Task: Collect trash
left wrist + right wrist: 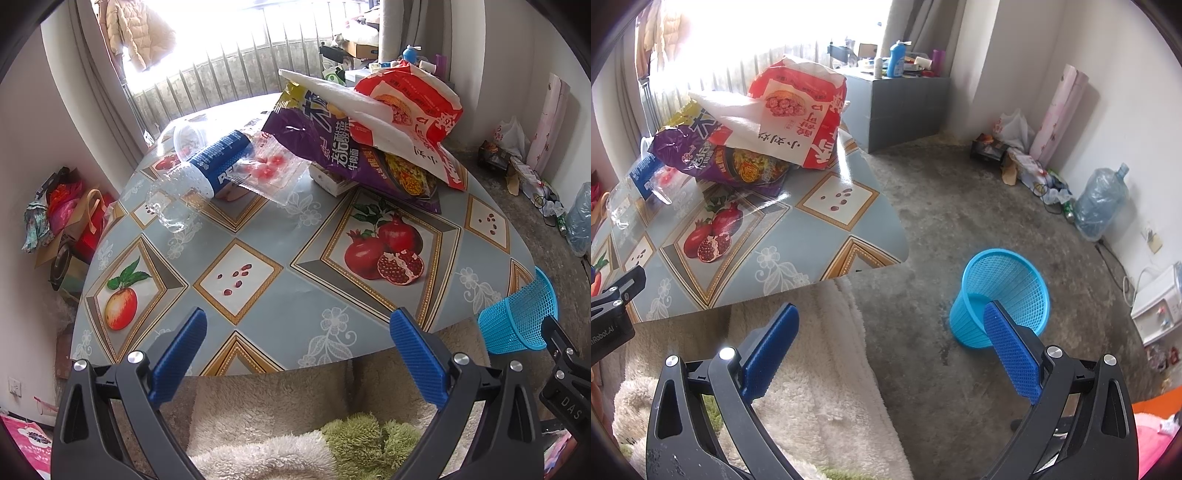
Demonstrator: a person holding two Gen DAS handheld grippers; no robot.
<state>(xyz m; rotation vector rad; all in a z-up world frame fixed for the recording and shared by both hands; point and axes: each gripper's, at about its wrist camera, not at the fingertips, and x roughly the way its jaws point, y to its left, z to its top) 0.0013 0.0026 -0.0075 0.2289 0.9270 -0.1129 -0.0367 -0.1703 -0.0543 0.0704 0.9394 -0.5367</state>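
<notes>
Trash lies at the far side of the fruit-print table (280, 295): an empty clear bottle with a blue label (201, 171), a clear plastic wrapper (266, 170), a purple snack bag (354, 155) and a red-and-white bag (413, 110) on top of it. My left gripper (299, 325) hovers open over the near table edge, well short of the trash. My right gripper (892, 321) hangs open beside the table, above the floor. A blue mesh basket (1001, 295) stands on the floor by its right finger. The red-and-white bag (798, 114) and purple bag (731, 162) also show there.
A small white box (328, 181) sits under the purple bag. A fluffy beige fabric (820, 387) lies below the table's near edge. A grey cabinet (905, 107), a water jug (1100, 199) and clutter line the walls. Bags pile on the floor at left (70, 221).
</notes>
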